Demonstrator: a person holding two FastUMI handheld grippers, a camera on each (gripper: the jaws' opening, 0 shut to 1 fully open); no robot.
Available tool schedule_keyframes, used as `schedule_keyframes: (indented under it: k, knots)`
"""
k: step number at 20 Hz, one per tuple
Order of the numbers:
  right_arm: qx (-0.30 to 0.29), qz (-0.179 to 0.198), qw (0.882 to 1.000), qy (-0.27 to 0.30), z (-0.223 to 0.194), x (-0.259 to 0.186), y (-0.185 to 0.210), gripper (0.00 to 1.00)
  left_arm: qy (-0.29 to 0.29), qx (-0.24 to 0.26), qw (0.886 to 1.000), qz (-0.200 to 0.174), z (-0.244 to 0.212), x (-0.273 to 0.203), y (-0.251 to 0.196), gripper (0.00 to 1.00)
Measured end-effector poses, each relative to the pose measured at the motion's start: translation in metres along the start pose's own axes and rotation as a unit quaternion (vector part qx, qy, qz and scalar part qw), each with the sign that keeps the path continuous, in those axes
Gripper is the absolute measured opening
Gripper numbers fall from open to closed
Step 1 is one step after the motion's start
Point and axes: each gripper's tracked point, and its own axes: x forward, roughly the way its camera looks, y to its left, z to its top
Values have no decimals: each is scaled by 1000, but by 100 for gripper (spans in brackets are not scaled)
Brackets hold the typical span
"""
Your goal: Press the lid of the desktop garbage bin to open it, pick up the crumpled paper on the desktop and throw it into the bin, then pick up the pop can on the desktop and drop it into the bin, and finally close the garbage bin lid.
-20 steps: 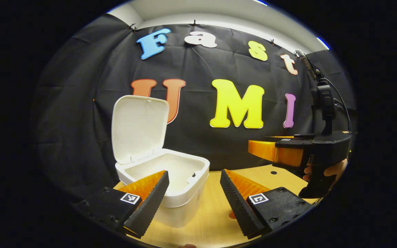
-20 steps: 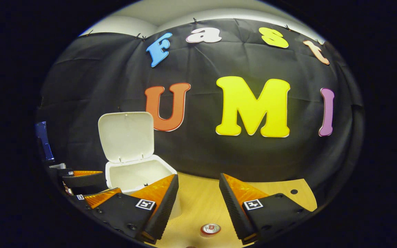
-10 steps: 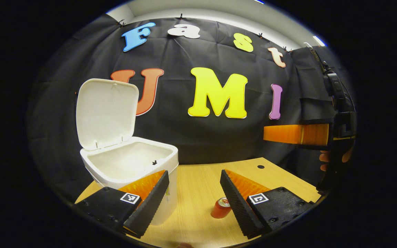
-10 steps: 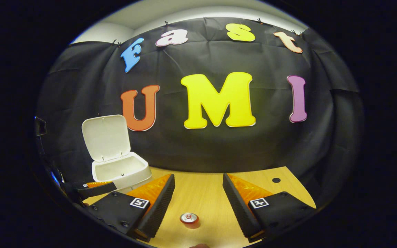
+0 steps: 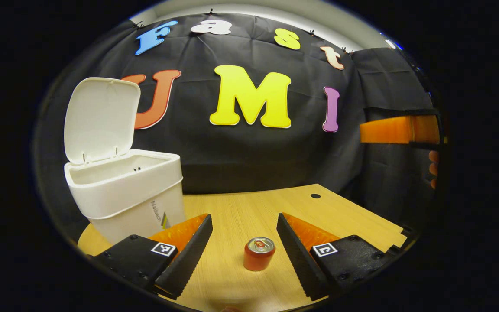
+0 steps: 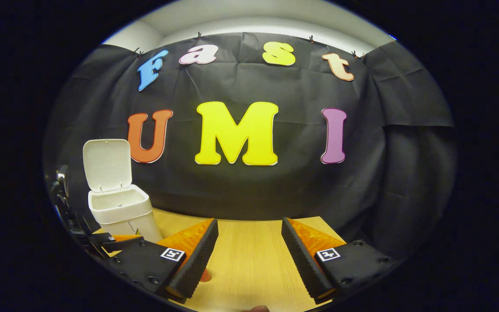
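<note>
My left gripper [image 5: 243, 251] hangs low over the desk [image 5: 241, 208] with its fingers spread wide and holding nothing — the pop can [image 5: 258, 253] stands upright on the wood between them, nearer the right finger but touching neither. I read that as lining up for the can grasp: fingers straddling it so they can close on its sides. The garbage bin [image 5: 124, 190] sits to the left near the desk's back edge, its lid [image 5: 101, 116] tipped up and back on its hinge, the mouth open and ready; I cannot see the bottom, so I can't say whether the crumpled paper is inside, though none lies on the wood I can see. My right gripper [image 6: 249, 255] is also wide open and empty, held back over bare wood and pointed at the wall — out of the left's way, I judge. From the right gripper view the bin [image 6: 119, 210] stands well off to the left, and a sliver of the can peeks past the left-hand finger. Desk is pale wood grain with a small dark hole [image 5: 315, 196] toward the far right. Black cloth wall [image 5: 249, 156] hangs behind, a pale ceiling strip above it.
</note>
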Motion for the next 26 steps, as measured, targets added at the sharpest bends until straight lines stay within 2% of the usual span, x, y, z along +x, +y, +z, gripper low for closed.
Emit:
schedule_keyframes:
  k: [3, 9, 13, 15, 26]
  knots:
    - [-4, 9, 1000, -21, 0, -8, -4, 94, 22, 2, 1000, -7, -23, 12, -9, 99]
    - [-29, -2, 999, -44, 2, -20, -19, 94, 66, 2, 998, -15, -70, 43, -23, 99]
    - [-17, 17, 999, -34, -4, -25, -16, 94, 83, -10, 996, -18, -92, 63, -26, 99]
    - [-15, 21, 999, -46, 1, -28, -17, 95, 89, -11, 996, -15, -101, 71, -24, 99]
    - [-76, 5, 996, -39, -8, -32, -21, 94, 133, -15, 991, -19, -149, 99, -18, 100]
